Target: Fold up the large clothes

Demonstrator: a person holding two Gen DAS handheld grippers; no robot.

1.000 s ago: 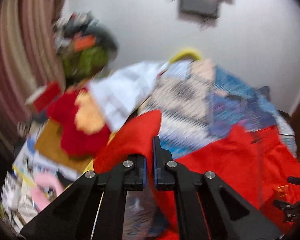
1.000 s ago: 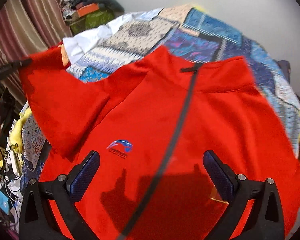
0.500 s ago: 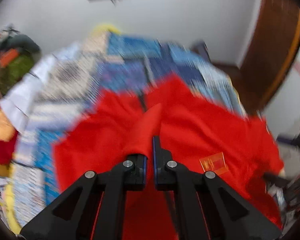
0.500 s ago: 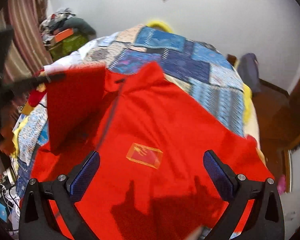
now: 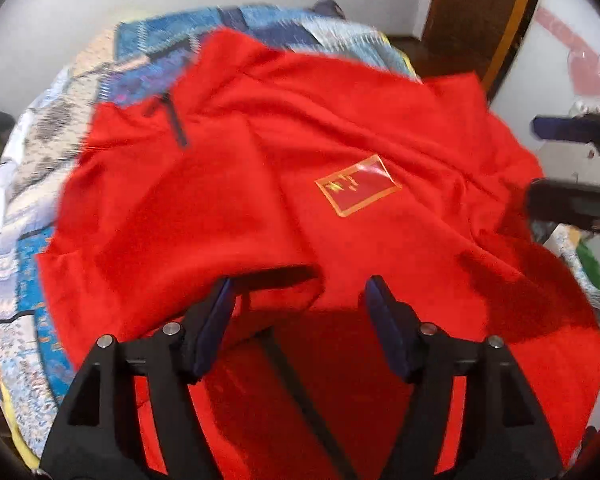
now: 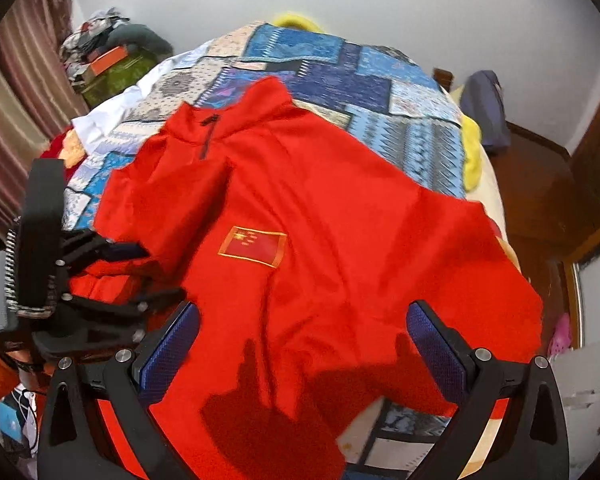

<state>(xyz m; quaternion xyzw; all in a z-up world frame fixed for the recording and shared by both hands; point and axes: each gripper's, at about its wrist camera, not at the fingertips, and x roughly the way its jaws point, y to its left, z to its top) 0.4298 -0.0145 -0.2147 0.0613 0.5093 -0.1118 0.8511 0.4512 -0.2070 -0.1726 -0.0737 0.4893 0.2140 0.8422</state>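
In the middle of both pictures a big red jacket (image 5: 380, 140) lies spread out on a bed with a blue patchwork quilt (image 6: 340, 76). The jacket covers most of the bed. Its collar sits toward the upper left of each frame, with a short dark zipper (image 6: 206, 136) running down from it. A small flag patch (image 5: 358, 190) with a gold edge sits on the chest.

In the left wrist picture, the left gripper (image 5: 300, 300) is at the bottom middle. Its jaws have just been opening and now stand apart. A folded flap of the red jacket, which looks like the sleeve (image 5: 188, 208), lies on top of the jacket's body. Its edge sits in the gap between the blue pads (image 5: 216, 324), but the pads do not squeeze it.

In the right wrist picture, the right gripper (image 6: 300, 344) is at the bottom of the frame. Its jaws are wide apart, with nothing pinched between them. It hangs over the lower part of the jacket and its shadow falls on the red cloth. The left gripper shows at the left edge of this frame, beside the folded sleeve.

A striped curtain (image 6: 16, 92) hangs at the upper left. A pile of clothes (image 6: 108, 56) sits next to it. A brown wooden door (image 5: 476, 16) is at the upper right of the left wrist picture.
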